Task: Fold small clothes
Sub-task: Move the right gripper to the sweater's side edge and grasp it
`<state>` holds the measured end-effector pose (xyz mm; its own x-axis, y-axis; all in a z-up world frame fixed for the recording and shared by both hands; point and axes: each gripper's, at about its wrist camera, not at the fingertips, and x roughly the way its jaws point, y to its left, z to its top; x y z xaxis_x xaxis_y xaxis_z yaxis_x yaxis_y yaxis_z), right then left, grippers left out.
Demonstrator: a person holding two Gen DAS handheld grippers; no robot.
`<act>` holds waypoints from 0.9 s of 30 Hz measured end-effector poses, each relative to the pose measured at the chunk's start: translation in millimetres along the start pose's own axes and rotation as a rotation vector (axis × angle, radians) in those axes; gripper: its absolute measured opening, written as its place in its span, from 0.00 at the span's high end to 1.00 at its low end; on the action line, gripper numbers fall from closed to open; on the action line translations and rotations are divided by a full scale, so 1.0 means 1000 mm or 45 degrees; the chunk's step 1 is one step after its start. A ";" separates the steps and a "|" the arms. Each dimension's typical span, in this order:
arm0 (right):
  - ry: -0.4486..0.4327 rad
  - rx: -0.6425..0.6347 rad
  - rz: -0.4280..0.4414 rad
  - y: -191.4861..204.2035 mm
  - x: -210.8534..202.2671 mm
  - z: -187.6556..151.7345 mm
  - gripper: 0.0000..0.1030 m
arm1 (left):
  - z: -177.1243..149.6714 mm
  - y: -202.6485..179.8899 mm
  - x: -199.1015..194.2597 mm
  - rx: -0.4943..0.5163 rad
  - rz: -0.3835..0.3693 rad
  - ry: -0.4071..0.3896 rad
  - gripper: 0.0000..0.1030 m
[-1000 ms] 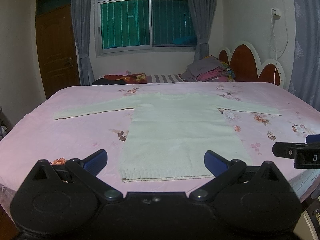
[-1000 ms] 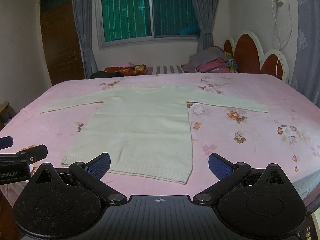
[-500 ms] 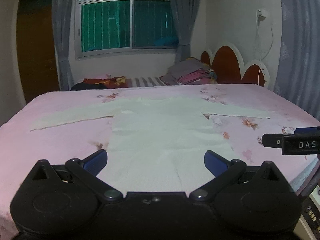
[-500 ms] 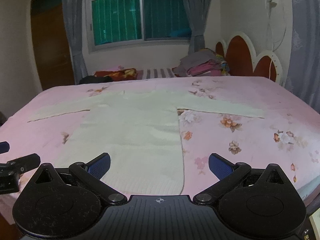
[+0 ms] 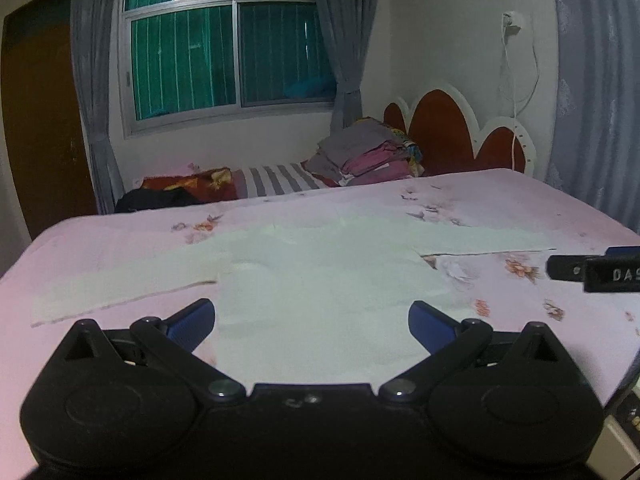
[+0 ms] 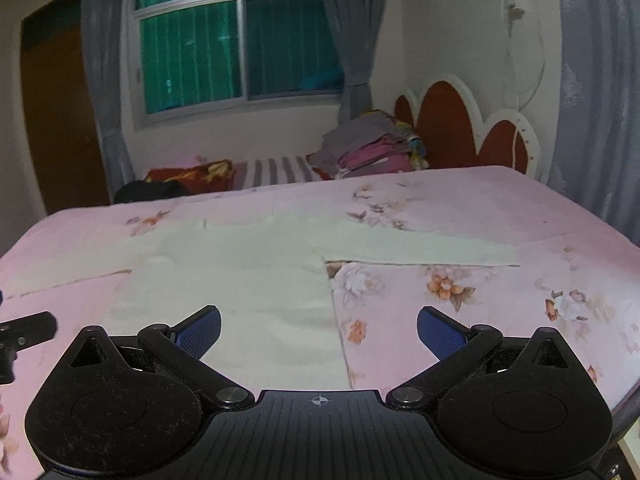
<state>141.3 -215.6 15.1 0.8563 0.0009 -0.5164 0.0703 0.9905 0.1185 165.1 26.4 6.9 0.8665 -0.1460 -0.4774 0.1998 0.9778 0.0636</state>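
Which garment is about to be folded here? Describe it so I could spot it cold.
Start at the big bed with the pink flowered sheet. The sweater lies flat in the middle of it, both long sleeves spread out sideways. It is the only pale cream piece; the other clothes sit in a dark, mixed pile by the headboard.

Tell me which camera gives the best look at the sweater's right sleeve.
The right wrist view: the right sleeve lies whole, cuff included, near centre. The left wrist view shows it smaller, farther off to the side.
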 end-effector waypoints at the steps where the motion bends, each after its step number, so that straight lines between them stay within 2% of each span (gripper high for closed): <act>1: 0.002 0.009 -0.010 -0.001 0.006 0.003 0.00 | 0.001 0.002 0.005 -0.001 0.004 0.002 0.00; 8: 0.036 0.058 -0.050 -0.019 0.038 0.013 0.00 | 0.002 0.009 0.042 -0.046 -0.044 0.023 0.00; 13: 0.025 0.121 -0.107 -0.049 0.064 0.022 0.00 | 0.004 0.009 0.077 -0.119 -0.054 0.042 0.00; 16: 0.008 0.157 -0.146 -0.073 0.085 0.031 0.01 | 0.005 0.004 0.110 -0.129 -0.002 0.096 0.00; 22: 0.019 0.223 -0.201 -0.139 0.152 0.051 0.01 | 0.020 -0.012 0.169 -0.179 0.082 0.171 0.00; 23: 0.026 0.241 -0.209 -0.153 0.164 0.053 0.04 | 0.024 -0.017 0.180 -0.170 0.095 0.183 0.00; 24: 0.037 0.258 -0.211 -0.166 0.175 0.055 0.29 | 0.029 -0.024 0.190 -0.159 0.107 0.192 0.00; 25: 0.061 0.287 -0.221 -0.183 0.191 0.059 0.45 | 0.033 -0.031 0.199 -0.152 0.116 0.197 0.00; 27: 0.088 0.346 -0.252 -0.213 0.215 0.061 0.45 | 0.041 -0.043 0.216 -0.143 0.125 0.212 0.00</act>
<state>341.5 -434.6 -69.1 0.7764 -0.1687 -0.6072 0.3732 0.8995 0.2273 362.4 -53.6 -63.2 0.7899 -0.0317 -0.6124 0.0579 0.9981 0.0231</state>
